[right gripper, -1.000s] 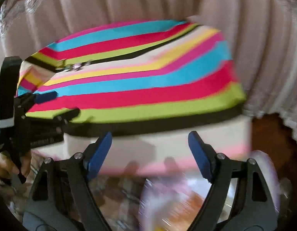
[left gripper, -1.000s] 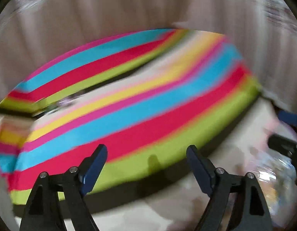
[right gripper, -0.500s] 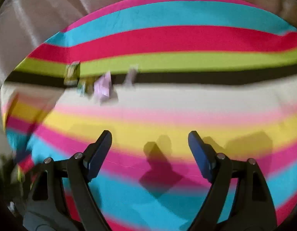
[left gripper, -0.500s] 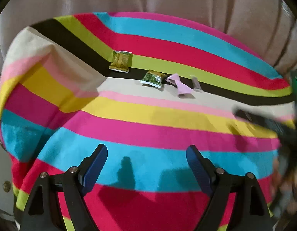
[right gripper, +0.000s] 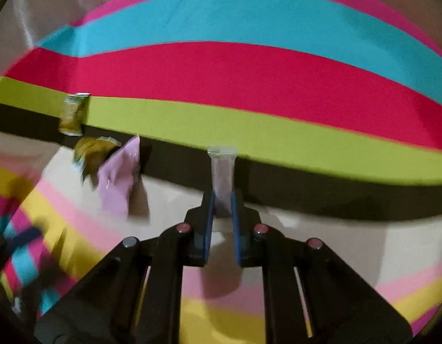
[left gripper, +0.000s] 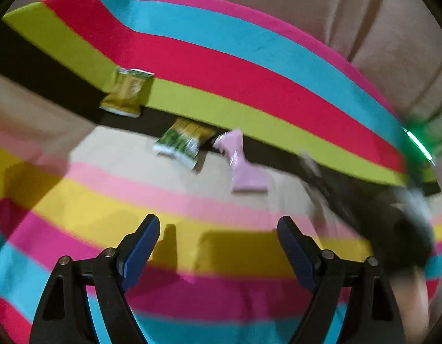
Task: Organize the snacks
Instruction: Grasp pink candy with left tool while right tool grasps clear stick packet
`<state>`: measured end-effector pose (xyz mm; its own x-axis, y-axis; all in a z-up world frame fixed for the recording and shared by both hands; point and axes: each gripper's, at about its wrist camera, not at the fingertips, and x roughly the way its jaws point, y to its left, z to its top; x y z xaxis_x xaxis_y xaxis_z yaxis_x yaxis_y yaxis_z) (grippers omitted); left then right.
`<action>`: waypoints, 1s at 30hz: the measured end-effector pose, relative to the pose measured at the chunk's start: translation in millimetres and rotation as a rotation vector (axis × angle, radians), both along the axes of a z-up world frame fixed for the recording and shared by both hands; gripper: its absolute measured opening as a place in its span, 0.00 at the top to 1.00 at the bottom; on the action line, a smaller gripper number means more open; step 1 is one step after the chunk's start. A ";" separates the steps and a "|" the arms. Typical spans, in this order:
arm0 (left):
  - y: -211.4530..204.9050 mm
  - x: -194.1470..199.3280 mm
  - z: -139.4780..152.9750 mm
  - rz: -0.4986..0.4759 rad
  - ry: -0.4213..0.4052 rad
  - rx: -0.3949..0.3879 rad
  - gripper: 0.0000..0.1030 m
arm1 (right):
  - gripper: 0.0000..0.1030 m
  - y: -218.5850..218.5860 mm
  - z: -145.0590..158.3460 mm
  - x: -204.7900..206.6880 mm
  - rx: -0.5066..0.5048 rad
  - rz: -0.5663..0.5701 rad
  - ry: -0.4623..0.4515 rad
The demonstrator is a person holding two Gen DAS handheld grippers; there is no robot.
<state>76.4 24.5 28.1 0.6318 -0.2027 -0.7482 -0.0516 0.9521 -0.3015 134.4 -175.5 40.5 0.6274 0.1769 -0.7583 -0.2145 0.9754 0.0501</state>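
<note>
Four small snack packets lie on the striped cloth (right gripper: 249, 80) over the worktop; blur leaves no printing legible on any of them. The right hand-held gripper (right gripper: 222, 200) is pressed together on the near end of a slim pale-violet stick packet (right gripper: 222, 172), which points away across the black stripe. To its left lie a pink pouch (right gripper: 119, 176), a green-yellow packet (right gripper: 92, 154) touching it, and an olive packet (right gripper: 72, 114) farther back. The left hand-held gripper (left gripper: 218, 246) stands spread and empty above the yellow stripe, well short of the pink pouch (left gripper: 243, 166).
</note>
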 end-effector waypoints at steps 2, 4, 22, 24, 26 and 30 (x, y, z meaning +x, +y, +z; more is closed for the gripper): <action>-11.6 29.9 -6.9 0.020 0.029 -0.020 0.18 | 0.85 -29.2 7.8 -37.3 -0.008 -0.020 -0.027; -25.9 55.0 -11.2 0.060 0.056 0.028 0.18 | 0.85 -53.3 11.5 -69.4 0.022 -0.033 -0.029; -63.6 -133.3 3.1 -0.043 -0.003 0.147 0.81 | 0.85 -102.0 26.2 -252.4 0.212 -0.126 -0.009; -59.2 -154.7 10.3 -0.040 -0.009 0.138 0.81 | 0.85 -92.3 26.8 -273.6 0.218 -0.112 -0.011; -61.9 -173.6 25.5 -0.056 -0.038 0.141 0.81 | 0.85 -90.0 27.1 -293.5 0.217 -0.110 -0.034; -64.4 -214.0 81.4 -0.071 -0.207 0.176 0.81 | 0.85 -79.4 71.3 -334.4 0.229 -0.101 -0.161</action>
<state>-137.6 -39.9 109.5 0.7641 -0.1297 -0.6320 0.0622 0.9898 -0.1280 -200.0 -255.0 111.8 0.7596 0.2620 -0.5953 -0.1396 0.9596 0.2442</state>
